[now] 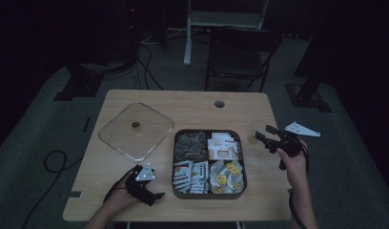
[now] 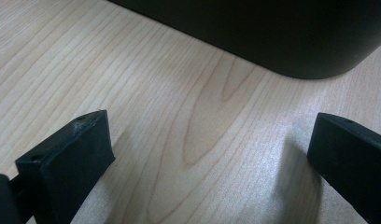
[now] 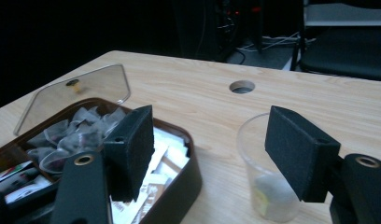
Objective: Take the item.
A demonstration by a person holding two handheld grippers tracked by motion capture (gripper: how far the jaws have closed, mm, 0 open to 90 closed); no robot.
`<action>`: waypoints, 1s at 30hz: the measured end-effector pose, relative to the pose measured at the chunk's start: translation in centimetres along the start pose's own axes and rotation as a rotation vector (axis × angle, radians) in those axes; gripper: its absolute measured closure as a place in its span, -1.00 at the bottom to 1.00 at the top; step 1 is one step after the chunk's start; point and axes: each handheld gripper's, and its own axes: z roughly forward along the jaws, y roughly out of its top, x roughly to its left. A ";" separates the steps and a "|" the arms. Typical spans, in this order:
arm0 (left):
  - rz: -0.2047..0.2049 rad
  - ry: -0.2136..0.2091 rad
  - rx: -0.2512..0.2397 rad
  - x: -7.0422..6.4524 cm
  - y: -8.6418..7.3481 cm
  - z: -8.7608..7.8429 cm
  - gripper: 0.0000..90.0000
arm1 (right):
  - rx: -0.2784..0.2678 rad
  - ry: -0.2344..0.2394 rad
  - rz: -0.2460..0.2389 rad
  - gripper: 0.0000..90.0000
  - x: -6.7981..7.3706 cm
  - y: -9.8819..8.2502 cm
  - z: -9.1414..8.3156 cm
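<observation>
Dim room, wooden counter (image 1: 192, 102): right gripper (image 3: 209, 154) released beside the clear plastic cup (image 3: 268, 186), teabag seemingly dropped in; left gripper (image 2: 207, 154) released, resting idle.

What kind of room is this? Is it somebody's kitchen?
Probably not a kitchen. It looks more like a dim workroom or lab: a plain wooden table with a cable hole, cords trailing over the floor, a folding chair, and dark equipment stands around it.
</observation>
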 end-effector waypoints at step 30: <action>0.000 0.000 0.000 0.0 0.0 0.0 -0.99 | 0.096 0.040 -0.024 -0.41 1.4 -6.6 0.2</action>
